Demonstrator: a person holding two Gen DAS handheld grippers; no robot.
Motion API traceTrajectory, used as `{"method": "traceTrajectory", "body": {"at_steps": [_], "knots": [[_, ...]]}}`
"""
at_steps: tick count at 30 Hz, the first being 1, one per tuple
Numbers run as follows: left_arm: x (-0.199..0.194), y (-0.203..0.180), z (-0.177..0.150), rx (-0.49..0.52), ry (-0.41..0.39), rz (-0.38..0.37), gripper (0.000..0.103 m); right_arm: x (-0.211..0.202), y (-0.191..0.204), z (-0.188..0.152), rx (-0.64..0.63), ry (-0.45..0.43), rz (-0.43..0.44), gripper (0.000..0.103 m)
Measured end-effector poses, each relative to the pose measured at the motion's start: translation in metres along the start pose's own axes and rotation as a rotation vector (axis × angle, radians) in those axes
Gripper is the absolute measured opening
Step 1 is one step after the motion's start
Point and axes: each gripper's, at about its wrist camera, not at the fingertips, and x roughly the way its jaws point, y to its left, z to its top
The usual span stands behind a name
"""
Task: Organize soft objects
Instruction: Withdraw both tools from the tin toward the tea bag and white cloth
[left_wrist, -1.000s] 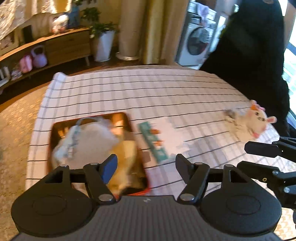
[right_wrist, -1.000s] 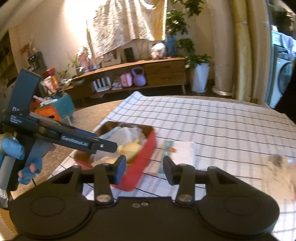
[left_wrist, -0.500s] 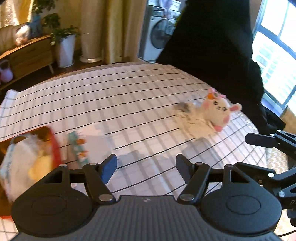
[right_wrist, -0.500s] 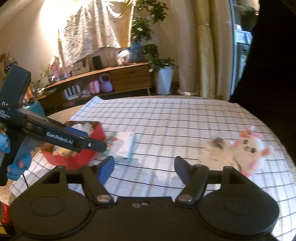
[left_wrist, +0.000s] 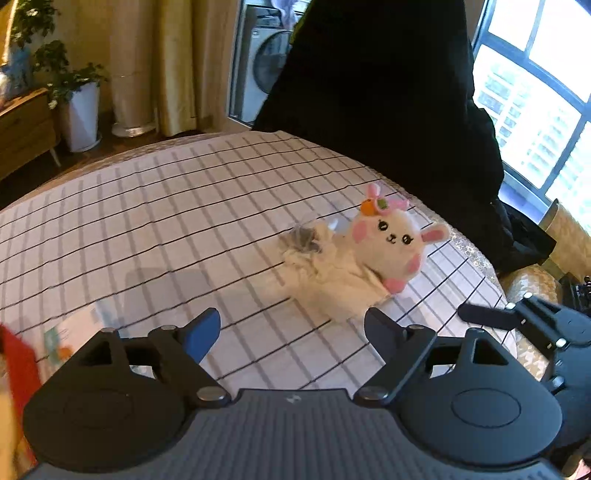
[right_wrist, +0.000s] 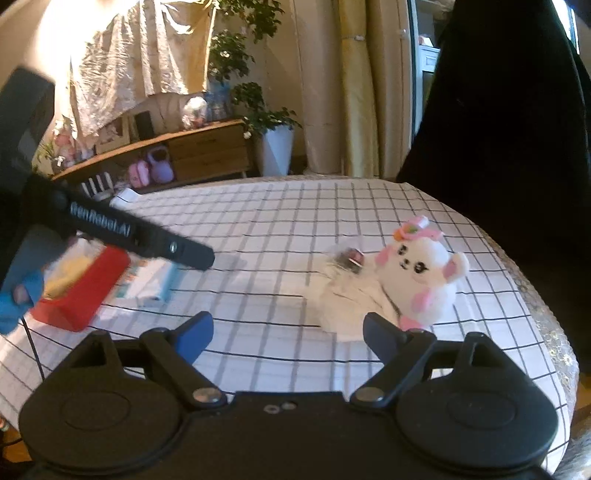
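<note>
A white plush bunny (left_wrist: 388, 243) with pink ears lies on a crumpled white cloth (left_wrist: 325, 284) at the right side of the checked tablecloth (left_wrist: 166, 221). A small clear wrapped item (left_wrist: 303, 236) rests against the cloth. My left gripper (left_wrist: 291, 321) hangs just short of the cloth, its jaws opening with nothing between them. My right gripper (right_wrist: 288, 323) is also opening and empty, with the bunny (right_wrist: 424, 273) and cloth (right_wrist: 347, 295) just beyond its right finger. At the left stands a red box (right_wrist: 81, 291) holding soft things.
A white and teal packet (right_wrist: 151, 280) lies beside the red box. A person in black (left_wrist: 388, 92) stands at the table's far right edge. A wooden sideboard (right_wrist: 192, 151), a potted plant (right_wrist: 275, 147) and curtains stand behind the table.
Both views have swung right, away from the red box and onto the bunny and cloth, which are now nearer. Both pairs of jaws stand wider than before.
</note>
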Motion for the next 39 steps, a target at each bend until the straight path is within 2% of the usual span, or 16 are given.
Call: {"method": "traceTrajectory", "body": {"at_steps": [2, 4, 6, 20, 26, 32, 36, 39], "knots": [[0.012, -0.002, 0.007, -0.006, -0.001, -0.010, 0.086, 0.008, -0.004, -0.003, -0.001, 0.009, -0.010, 0.088], [0.024, -0.002, 0.013, -0.018, 0.007, -0.014, 0.091, 0.017, -0.008, -0.005, 0.001, 0.017, -0.017, 0.088], [0.036, -0.002, 0.019, -0.026, 0.012, -0.020, 0.101, 0.024, -0.012, -0.006, 0.003, 0.022, -0.025, 0.088], [0.114, 0.000, 0.062, -0.016, 0.000, -0.012, 0.101, 0.089, -0.032, 0.003, 0.012, 0.038, -0.058, 0.088], [0.141, 0.002, 0.066, -0.008, 0.009, 0.014, 0.101, 0.120, -0.024, 0.007, -0.024, 0.064, -0.070, 0.088], [0.162, 0.000, 0.066, 0.054, 0.015, 0.066, 0.101, 0.141, -0.016, 0.006, -0.052, 0.070, -0.121, 0.089], [0.174, 0.003, 0.067, 0.042, 0.028, 0.060, 0.101, 0.147, -0.004, 0.004, -0.109, 0.066, -0.160, 0.090], [0.181, 0.005, 0.067, 0.031, 0.036, 0.035, 0.101, 0.151, 0.002, 0.000, -0.096, 0.078, -0.178, 0.087]]}}
